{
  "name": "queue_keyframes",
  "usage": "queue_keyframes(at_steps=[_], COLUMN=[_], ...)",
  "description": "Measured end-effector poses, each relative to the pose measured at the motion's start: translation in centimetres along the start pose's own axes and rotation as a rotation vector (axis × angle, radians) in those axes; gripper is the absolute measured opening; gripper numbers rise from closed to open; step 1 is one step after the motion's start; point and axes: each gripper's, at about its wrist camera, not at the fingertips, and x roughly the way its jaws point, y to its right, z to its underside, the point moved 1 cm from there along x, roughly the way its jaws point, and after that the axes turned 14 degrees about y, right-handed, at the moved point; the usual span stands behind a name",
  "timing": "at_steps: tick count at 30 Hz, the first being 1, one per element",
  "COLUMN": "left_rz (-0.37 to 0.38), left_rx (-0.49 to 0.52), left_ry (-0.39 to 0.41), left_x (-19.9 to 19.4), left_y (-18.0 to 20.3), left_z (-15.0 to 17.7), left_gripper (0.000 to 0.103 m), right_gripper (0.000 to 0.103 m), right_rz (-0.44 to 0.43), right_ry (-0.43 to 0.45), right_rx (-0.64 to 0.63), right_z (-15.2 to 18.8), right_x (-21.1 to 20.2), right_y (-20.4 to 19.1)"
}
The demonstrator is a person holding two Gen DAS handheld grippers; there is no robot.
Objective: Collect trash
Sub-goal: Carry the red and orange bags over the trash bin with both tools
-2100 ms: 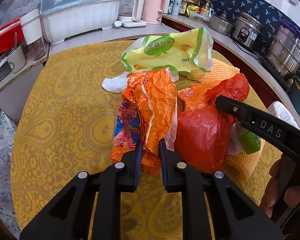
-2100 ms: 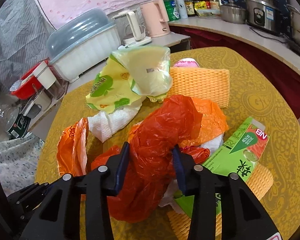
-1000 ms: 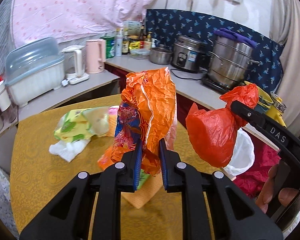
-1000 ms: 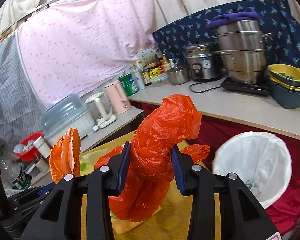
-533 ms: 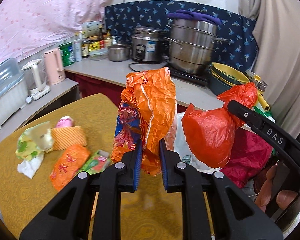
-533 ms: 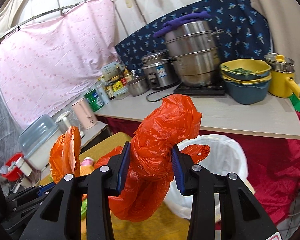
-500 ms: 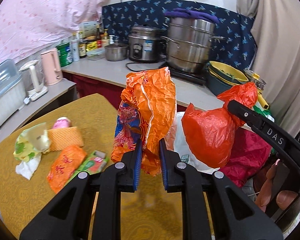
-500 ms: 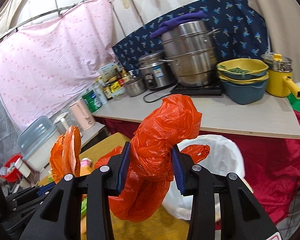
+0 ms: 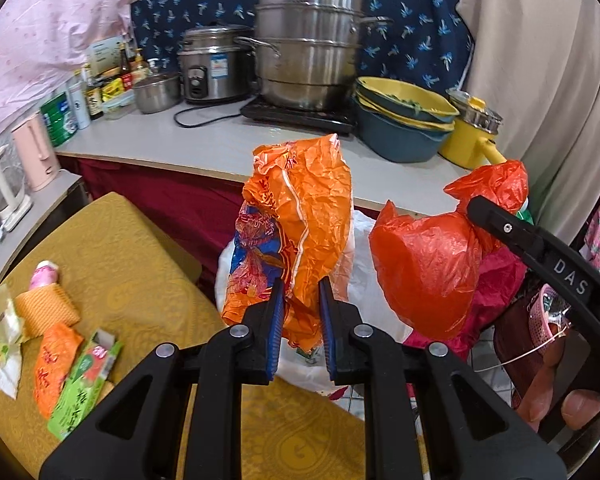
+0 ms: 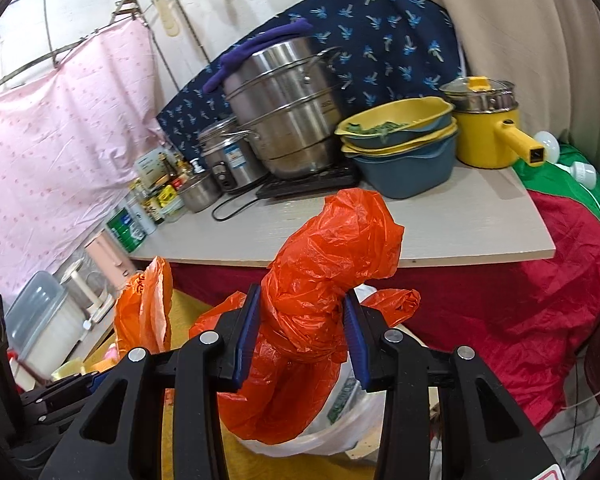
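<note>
Carrying trash to bin: left gripper (image 9: 300, 320) jaws clamped on orange wrapper (image 9: 300, 224), right gripper (image 10: 300, 334) jaws clamped on red bag (image 10: 320, 304). White-lined bin (image 9: 364, 304) just below. Next: centre over bin, open jaws. More litter left on worktop (image 9: 120, 264). Counter edge (image 10: 380, 236) beyond, close.

Both wrist views are bright and evenly lit by soft indoor light, with no hard shadows. Dull highlights streak the stacked steel steamer pot (image 9: 312, 44) and the rice cooker (image 9: 214, 66). The crumpled orange wrapper (image 9: 300, 224) and red plastic bag (image 10: 320, 280) show sharp creases with small glints. Fisheye distortion bends the countertop edge (image 10: 340, 258) and curtains, and black vignetting fills the corners. Little motion blur shows.
</note>
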Motion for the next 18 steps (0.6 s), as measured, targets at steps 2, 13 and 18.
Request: queue_keyframes(at_steps=[2,13,18], left_rz=[0.014,0.005,-0.035], left_rx=[0.003,0.006,-0.005], left_ry=[-0.014,-0.056,-0.049], left_x=[1.2,6.1,6.2], left_y=[0.7,1.5,0.5], left_z=[0.1,0.9,0.8], left_gripper=[0.017,0.047,0.062], right_gripper=[0.037,0.037,0.038], right_rz=[0.016,0.062,0.052], right_ry=[-0.002,-0.022,-0.038], right_rx=[0.007,0.020,0.016], right_z=[0.0,0.9,1.3], right_x=[0.3,2.2,3.4], right_y=[1.0,3.4,2.8])
